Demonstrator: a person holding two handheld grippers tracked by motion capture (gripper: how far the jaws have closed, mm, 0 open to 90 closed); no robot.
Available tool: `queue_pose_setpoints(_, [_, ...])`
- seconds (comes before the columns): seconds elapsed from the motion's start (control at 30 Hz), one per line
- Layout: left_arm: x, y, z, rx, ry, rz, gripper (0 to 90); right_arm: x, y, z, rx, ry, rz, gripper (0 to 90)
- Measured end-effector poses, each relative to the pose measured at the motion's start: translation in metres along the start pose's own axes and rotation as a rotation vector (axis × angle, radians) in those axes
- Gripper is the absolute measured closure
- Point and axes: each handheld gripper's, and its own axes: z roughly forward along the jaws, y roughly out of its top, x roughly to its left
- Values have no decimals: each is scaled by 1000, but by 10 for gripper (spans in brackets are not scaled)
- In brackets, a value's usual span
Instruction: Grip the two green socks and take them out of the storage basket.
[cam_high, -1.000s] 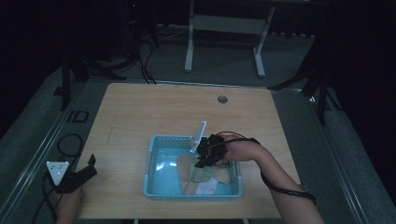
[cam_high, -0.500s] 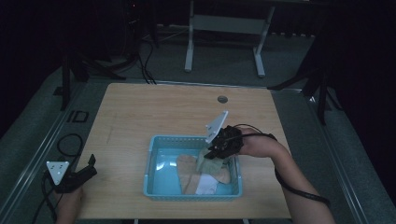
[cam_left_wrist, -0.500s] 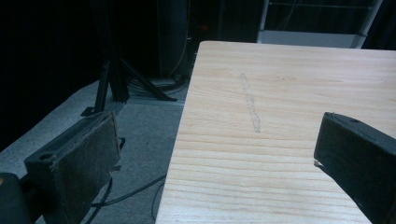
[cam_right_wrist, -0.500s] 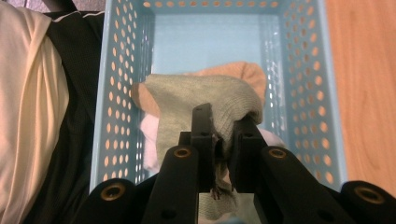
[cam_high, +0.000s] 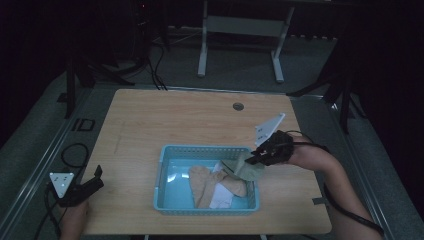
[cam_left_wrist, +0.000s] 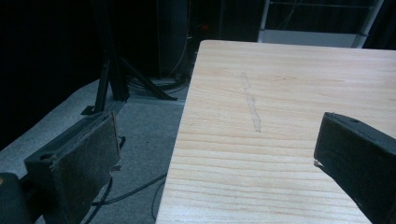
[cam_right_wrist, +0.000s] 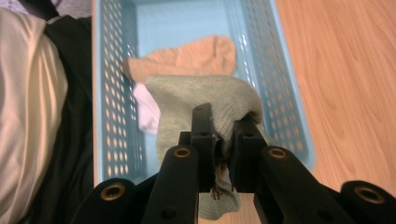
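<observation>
my right gripper (cam_right_wrist: 223, 140) is clenched on a soft grey-green knitted sock (cam_right_wrist: 205, 100), lifting it clear over the near right corner of the light blue perforated plastic basket (cam_high: 165, 202), where a tan sock (cam_high: 202, 181) and white cloth (cam_high: 220, 196) lie.

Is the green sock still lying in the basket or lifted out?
Lifted: green sock hangs clamped in the right gripper over the basket's right end.
</observation>
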Motion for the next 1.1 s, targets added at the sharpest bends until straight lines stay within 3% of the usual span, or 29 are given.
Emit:
queue_pose_setpoints(0.63, [1, 0, 0, -2, -2, -5, 4, 11, -95, -47, -4, -83, 168, 825])
queue_pose_setpoints(0.83, [0, 0, 0, -4, 0, -3, 4, 14, -113, -38, 2, -69, 193, 825])
queue_pose_setpoints(1.1, [0, 0, -1, -5, -1, -1, 4, 11, -130, -6, 29, -23, 219, 825])
